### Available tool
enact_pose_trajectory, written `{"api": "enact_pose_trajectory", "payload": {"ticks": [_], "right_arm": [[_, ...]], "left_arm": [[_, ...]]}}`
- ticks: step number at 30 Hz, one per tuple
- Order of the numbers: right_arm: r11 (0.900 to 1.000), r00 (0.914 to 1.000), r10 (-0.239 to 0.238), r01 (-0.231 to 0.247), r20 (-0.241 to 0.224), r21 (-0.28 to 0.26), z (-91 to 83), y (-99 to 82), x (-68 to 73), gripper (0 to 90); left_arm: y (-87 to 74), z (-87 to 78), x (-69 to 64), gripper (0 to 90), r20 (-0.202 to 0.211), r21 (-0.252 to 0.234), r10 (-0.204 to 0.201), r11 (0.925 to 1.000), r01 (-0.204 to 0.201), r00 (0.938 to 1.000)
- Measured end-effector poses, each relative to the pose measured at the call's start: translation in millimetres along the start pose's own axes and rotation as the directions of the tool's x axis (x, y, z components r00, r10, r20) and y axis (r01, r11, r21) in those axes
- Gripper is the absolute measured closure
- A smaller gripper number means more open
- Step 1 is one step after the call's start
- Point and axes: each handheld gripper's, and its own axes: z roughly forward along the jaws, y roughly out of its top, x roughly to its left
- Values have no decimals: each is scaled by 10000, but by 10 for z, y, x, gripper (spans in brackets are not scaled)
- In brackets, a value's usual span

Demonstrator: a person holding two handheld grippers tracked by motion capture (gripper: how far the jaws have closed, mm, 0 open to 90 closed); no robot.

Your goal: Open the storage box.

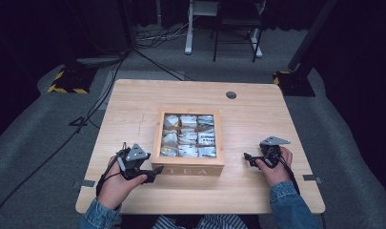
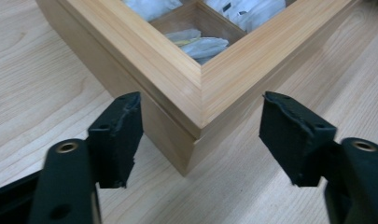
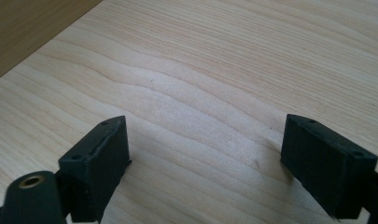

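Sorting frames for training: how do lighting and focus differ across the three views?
High view: lit pale wooden table, dark surroundings, soft detail. Left gripper view: square wooden tea box sharp, bright. Right gripper view: tabletop grain crisp, faint jaw shadows.

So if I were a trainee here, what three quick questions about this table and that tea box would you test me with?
1. True or false: the wooden tea box has its lid closed.
2. Which gripper is nearer the box? A) left gripper B) right gripper
3. Fill in: the left gripper's open jaws stand either side of the box's near-left ____.

Key:
1. True. The framed lid sits shut, and the tea packets show through its window.
2. A. It points at the box from beside it; the right gripper has bare table between its jaws, with the box's side at the edge of its view.
3. Corner.
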Motion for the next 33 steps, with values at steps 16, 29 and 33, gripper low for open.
{"api": "enact_pose_trajectory", "payload": {"ticks": [16, 29, 33], "right_arm": [[10000, 10000, 2, -2, -1, 1, 0, 0, 0, 154], [10000, 10000, 6, -6, 0, 3, 0, 1, 0, 154], [10000, 10000, 6, -6, 2, 2, 0, 1, 0, 154]], "left_arm": [[2, 48, -20, 408, -523, 79, 576, 9983, -573, 9970], [82, -18, -49, 381, -968, -256, 925, 9951, -954, 9910], [117, -44, -56, 372, -1097, -509, 948, 9936, -1008, 9894]]}}
